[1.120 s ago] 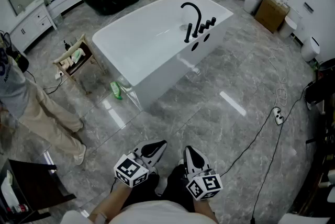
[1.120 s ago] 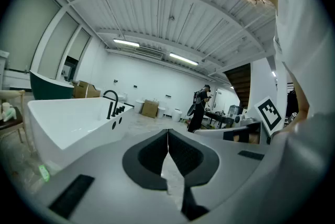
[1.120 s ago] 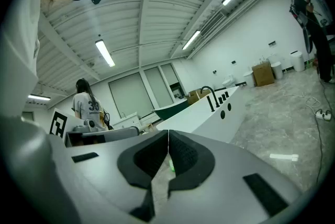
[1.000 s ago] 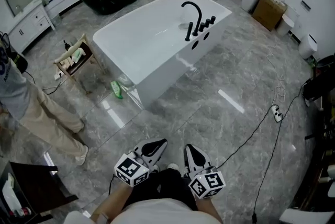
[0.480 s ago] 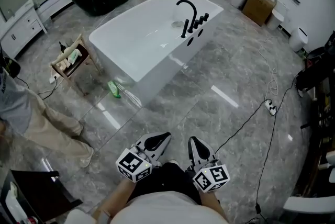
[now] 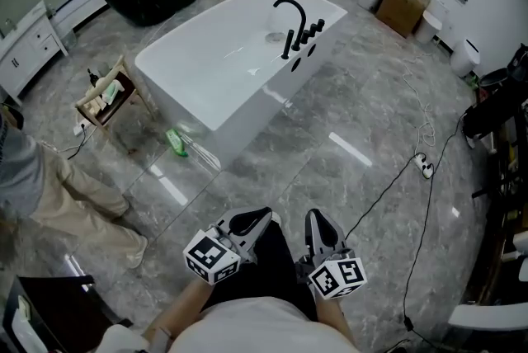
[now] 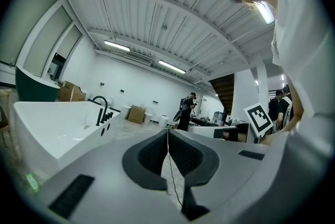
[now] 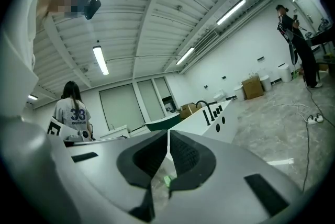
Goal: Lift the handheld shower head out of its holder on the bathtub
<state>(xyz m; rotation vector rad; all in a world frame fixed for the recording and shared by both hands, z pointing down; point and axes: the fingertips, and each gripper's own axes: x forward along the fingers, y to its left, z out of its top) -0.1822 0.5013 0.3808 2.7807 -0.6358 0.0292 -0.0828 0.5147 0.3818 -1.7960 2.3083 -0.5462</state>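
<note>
"So, where are the claws?"

"Close in by the person's body, well apart from the bathtub [image 6: 256, 114], off its nearer long wall. The left claw [image 6: 257, 217] is closed tight with nothing in it, and so is the right claw [image 6: 316, 221]. Each gripper view shows its jaws meeting on empty air."

"Why hold them like that?"

"Nothing is within reach, I'd say. They look as if they are just being carried level, aimed toward the bathtub, with open floor [image 6: 355, 120] between."

"And the handheld shower head [image 6: 318, 24]?"

"It's in its holder on the bathtub's rim, toward the far end, just beside the arched black spout [image 6: 290, 13]. It should be one of the short black fittings [image 6: 300, 39] lined up there, but they're too small to say which."

"Which way does it point?"

"Those fittings all stand upright, so its long axis is vertical with the free end up. My guess is a straight upward pull would clear it from the holder."
</note>
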